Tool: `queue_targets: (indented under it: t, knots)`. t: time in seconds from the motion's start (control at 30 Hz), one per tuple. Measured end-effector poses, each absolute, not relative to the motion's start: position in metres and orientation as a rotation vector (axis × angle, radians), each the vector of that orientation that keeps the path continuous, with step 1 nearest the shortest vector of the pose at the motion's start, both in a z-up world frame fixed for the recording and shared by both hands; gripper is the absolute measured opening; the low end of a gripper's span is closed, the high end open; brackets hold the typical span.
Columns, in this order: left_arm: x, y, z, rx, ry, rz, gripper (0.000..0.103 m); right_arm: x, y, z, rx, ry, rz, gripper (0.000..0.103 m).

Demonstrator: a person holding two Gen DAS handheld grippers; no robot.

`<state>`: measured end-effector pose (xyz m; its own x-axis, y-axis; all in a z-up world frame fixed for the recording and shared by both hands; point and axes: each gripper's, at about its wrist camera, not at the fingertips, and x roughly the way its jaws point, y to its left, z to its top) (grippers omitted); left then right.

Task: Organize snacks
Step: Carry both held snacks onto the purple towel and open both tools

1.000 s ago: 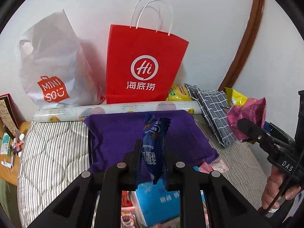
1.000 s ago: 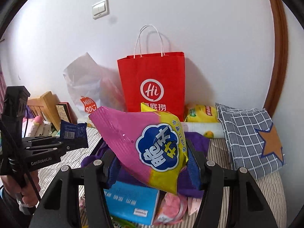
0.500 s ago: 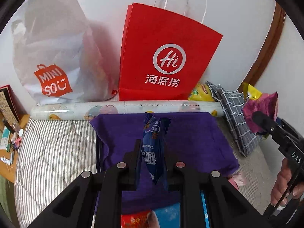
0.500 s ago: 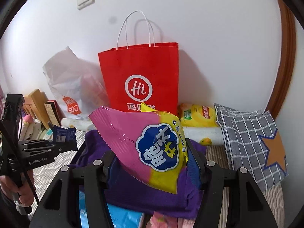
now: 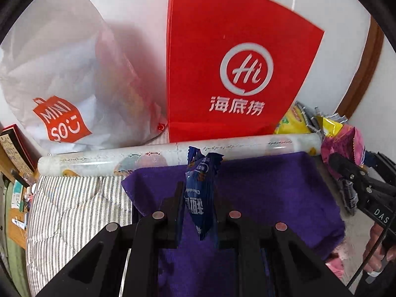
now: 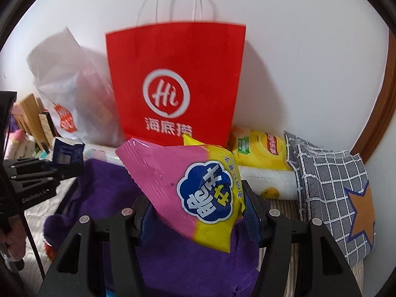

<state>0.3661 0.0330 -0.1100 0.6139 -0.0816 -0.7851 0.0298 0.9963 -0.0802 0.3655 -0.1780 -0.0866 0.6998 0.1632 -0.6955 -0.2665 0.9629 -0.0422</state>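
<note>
**Two snacks in hand, heading for the bags**

While both packets hang over the purple cloth (image 5: 272,193), I read this as the carrying step; nothing is set down yet. My left gripper (image 5: 200,212) has its fingers clamped together on a thin blue packet (image 5: 201,198), held upright with its crimped top toward the wall; my right gripper (image 6: 198,212) has its fingers partly apart, clamped on the sides of a puffy pink-and-yellow bag (image 6: 193,185), which sits tilted between them.

Straight ahead stands a red paper bag (image 5: 235,61) against the wall, upright, mouth at the top; beside it slumps a white plastic bag (image 5: 74,74). I judge one of these, or the cloth itself, to be the target, though I cannot tell which. If it is the red bag, the next move calls for lifting above its rim and clearing the string handles before letting go; the paper walls look light and could tip if nudged.

Writing I can read: "Hi" in a white ring with 海底捞 beneath on the red bag; "MINISO" on an orange tag on the white one; "Chocolate" partly visible on the blue packet; large white characters in a blue cloud on the pink bag, not clear enough to quote; "DAS" on the right gripper as seen from the left; "GenRobot.AI" on the left as seen from the right. A patterned roll (image 5: 247,143) lies behind the cloth; a yellow pack (image 6: 262,151) and a checked cushion (image 6: 329,185) sit to the right.
</note>
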Motion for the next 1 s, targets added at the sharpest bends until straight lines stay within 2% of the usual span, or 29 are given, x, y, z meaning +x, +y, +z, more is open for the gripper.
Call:
queue_targets:
  t: [0.37, 1.0]
  knots:
    - [0.379, 0.028, -0.141, -0.007, 0.986, -0.036, 0.017, 0.384, -0.180, -0.121, -0.210, 0.847, 0.213, 0.060]
    - [0.380, 0.024, -0.158, 0.001, 1.040, -0.026, 0.019, 0.393, -0.175, -0.137, -0.278, 0.910, 0.199, 0.060]
